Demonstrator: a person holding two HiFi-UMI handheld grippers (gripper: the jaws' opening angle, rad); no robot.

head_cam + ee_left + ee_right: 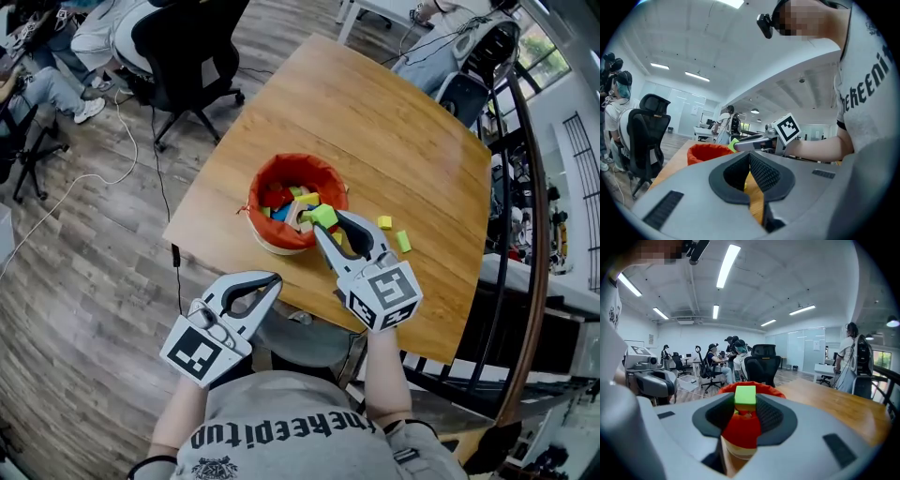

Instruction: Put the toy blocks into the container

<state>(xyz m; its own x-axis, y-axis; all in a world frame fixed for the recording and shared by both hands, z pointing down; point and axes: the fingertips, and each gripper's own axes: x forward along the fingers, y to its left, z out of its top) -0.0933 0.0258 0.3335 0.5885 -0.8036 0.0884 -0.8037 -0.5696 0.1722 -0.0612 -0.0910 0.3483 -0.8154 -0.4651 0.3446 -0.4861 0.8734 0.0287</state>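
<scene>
A red fabric container (pixel 267 187) stands on the wooden table (pixel 375 122) with several coloured blocks inside. My right gripper (pixel 328 224) is shut on a light green block (pixel 323 215) and holds it at the container's near right rim. The right gripper view shows that green block (pixel 745 395) clamped between the tips, with the red container (pixel 740 427) just beyond. A yellow block (pixel 384 222) and a green block (pixel 403 241) lie on the table right of the container. My left gripper (pixel 274 279) hovers at the table's near edge, shut with nothing in it (pixel 750 157).
A black office chair (pixel 187 56) stands on the wood floor left of the table, with cables (pixel 141 141) trailing nearby. People sit at the far left (pixel 47 56). A dark railing (pixel 530 234) and another chair (pixel 473 66) border the table's right side.
</scene>
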